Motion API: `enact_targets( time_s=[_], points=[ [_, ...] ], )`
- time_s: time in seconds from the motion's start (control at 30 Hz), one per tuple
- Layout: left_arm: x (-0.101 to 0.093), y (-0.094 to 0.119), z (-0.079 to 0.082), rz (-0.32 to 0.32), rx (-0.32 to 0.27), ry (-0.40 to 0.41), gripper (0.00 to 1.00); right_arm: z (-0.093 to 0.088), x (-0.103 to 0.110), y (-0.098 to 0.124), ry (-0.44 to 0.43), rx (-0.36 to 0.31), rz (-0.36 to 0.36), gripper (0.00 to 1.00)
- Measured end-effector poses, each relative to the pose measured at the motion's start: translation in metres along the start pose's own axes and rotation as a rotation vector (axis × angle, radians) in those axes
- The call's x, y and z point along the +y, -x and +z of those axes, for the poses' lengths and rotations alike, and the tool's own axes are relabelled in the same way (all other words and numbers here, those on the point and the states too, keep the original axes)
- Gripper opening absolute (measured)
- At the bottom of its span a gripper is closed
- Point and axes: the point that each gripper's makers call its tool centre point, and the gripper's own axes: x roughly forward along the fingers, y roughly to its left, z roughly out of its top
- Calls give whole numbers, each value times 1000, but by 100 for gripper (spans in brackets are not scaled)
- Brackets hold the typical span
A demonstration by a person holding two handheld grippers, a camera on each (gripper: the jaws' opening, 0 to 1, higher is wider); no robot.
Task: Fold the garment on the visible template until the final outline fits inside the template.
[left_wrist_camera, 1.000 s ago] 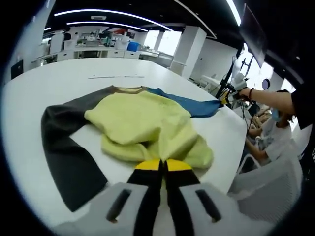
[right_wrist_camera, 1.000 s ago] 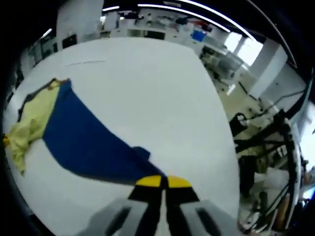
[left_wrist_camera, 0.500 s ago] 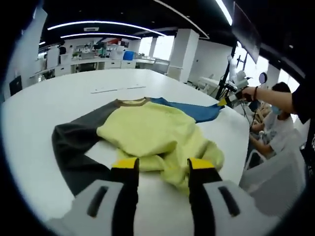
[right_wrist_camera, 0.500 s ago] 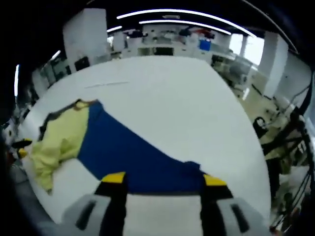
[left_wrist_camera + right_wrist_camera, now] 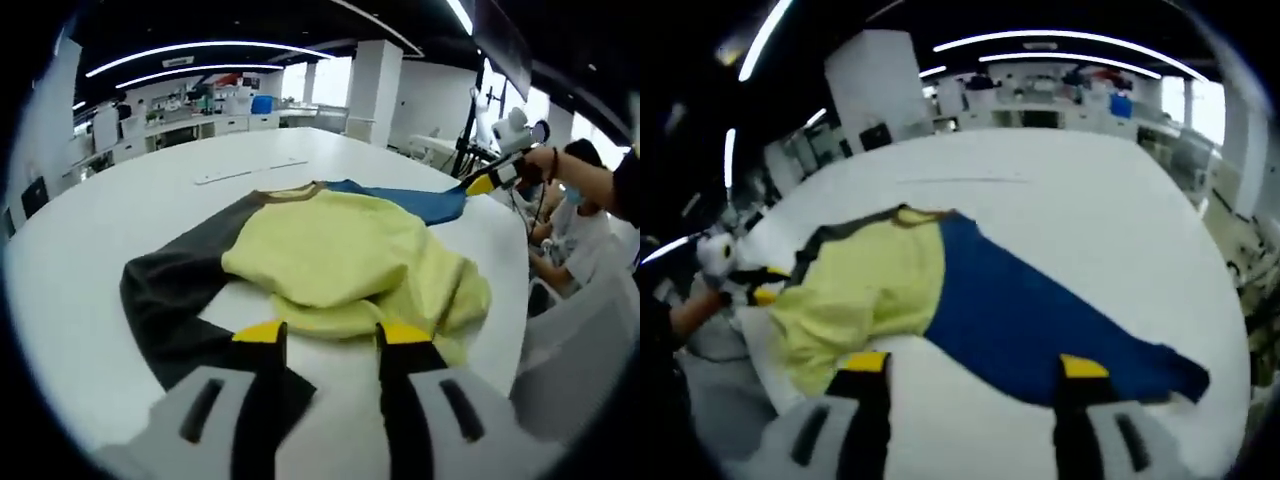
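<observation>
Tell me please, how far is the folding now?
Done: little; the yellow body lies bunched on the table. In hand: nothing; the left gripper and the right gripper are open. Left: folding in the dark sleeve and the blue sleeve, both spread out.

Garment (image 5: pixel 340 250) on the table (image 5: pixel 90 210), sleeves out to opposite sides

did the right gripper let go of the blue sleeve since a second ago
Yes. A second ago its jaws were pinched shut at the sleeve's cuff; now the right gripper stands open, and the blue sleeve lies flat on the white table.
</observation>
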Motion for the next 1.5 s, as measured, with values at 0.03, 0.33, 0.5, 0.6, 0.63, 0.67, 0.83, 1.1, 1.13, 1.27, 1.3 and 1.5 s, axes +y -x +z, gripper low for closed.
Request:
enact_targets(
  time_s=[0.03,0.33,0.5,0.6,0.63,0.67,0.83,1.1,1.13,1.27,1.3,1.5],
  points=[
    [0,-1,-2,-1,5,-10,31,0,7,-2,5,-1,15,64],
    [-1,-11,-6,-36,21,-92,27,-10,76,-19,65,27,181,64],
    [-3,-16,-13,-54,54,-126,23,-27,111,-29,99,65,259,60],
    [-4,-19,-13,-52,65,-150,22,-34,125,-32,112,80,295,56],
    [-5,-21,-15,-54,72,-167,21,-38,132,-34,120,92,310,54],
    [-5,-22,-16,-55,78,-173,21,-41,137,-35,128,99,322,52],
    [-5,-28,-24,-35,124,-218,15,-55,155,-42,170,137,350,44],
    [-4,-36,-28,-15,156,-254,6,-64,168,-51,186,149,350,28],
    [-5,-37,-26,-12,159,-259,6,-64,168,-52,179,143,348,26],
    [-5,-39,-22,3,163,-210,1,-64,169,-56,143,120,343,20],
    [-4,-38,-22,3,161,-195,0,-65,169,-57,140,117,342,19],
    [-6,-32,-19,-8,141,-153,0,-65,168,-52,130,103,342,0]
  ],
)
